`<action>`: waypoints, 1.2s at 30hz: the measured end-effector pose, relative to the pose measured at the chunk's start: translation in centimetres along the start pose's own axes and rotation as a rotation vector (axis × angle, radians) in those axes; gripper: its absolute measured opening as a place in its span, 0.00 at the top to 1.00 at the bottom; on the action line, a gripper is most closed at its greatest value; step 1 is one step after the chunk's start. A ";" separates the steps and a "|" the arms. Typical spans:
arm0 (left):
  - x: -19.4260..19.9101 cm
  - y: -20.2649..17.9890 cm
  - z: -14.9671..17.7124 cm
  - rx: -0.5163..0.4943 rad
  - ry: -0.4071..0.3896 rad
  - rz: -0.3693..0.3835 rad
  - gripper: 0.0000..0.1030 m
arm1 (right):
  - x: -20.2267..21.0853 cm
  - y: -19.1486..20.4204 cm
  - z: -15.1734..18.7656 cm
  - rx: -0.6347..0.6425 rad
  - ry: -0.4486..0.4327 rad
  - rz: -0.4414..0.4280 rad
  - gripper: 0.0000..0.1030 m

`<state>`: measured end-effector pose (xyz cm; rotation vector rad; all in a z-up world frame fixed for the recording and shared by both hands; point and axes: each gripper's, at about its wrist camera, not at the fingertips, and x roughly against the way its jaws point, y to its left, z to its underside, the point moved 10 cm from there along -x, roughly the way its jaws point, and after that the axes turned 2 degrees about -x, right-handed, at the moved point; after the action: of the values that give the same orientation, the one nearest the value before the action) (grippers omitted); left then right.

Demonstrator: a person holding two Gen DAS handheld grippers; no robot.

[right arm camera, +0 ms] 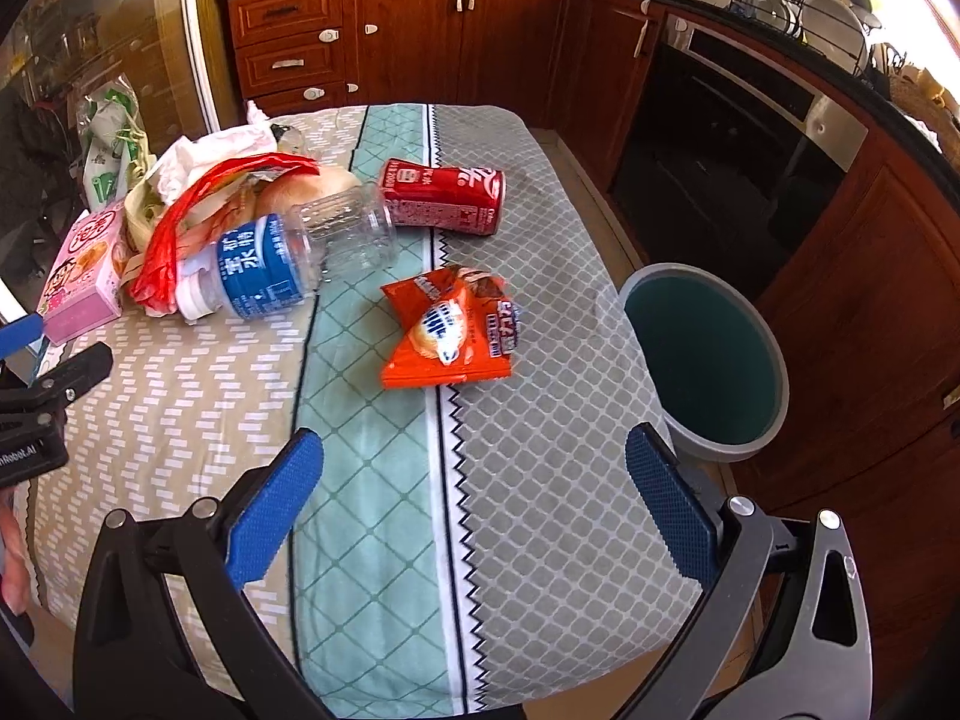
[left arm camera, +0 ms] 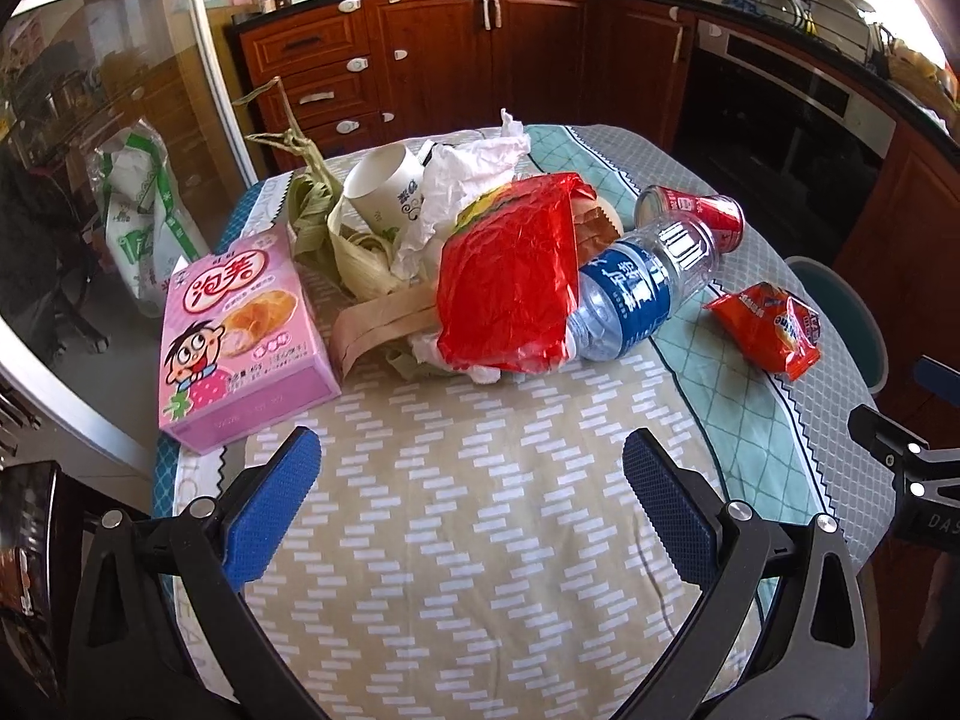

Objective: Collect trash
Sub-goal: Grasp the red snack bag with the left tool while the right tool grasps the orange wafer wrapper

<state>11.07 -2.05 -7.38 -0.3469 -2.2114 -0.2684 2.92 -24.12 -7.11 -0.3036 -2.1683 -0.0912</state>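
Trash is piled at the far side of the table. A pink snack box (left arm camera: 240, 342) (right arm camera: 78, 276) lies at the left. Beside it are corn husks (left arm camera: 336, 222), a paper cup (left arm camera: 384, 186), crumpled tissue (left arm camera: 462, 180), a red plastic bag (left arm camera: 504, 288) (right arm camera: 180, 222) and a clear water bottle (left arm camera: 636, 288) (right arm camera: 288, 258). A red can (left arm camera: 690, 210) (right arm camera: 444, 195) lies on its side. An orange snack packet (left arm camera: 768, 327) (right arm camera: 450, 330) lies apart on the right. My left gripper (left arm camera: 471, 468) hangs open above bare cloth. My right gripper (right arm camera: 474, 468) is open too, short of the orange packet.
A grey bin (right arm camera: 708, 360) (left arm camera: 840, 306) with a teal inside stands on the floor beside the table's right edge. The patterned tablecloth (left arm camera: 480, 540) (right arm camera: 540, 510) is bare in front. Wooden kitchen cabinets (left arm camera: 480, 54) and an oven (right arm camera: 732, 132) stand behind.
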 end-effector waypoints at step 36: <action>-3.9 -2.0 -6.0 -0.023 0.009 0.128 0.80 | -10.7 1.3 -3.0 -0.009 0.177 -0.189 0.37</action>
<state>17.14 -6.43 -6.96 -0.4974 -2.1682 -0.2253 11.51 -25.40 -14.19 -0.0908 -2.0162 -0.2255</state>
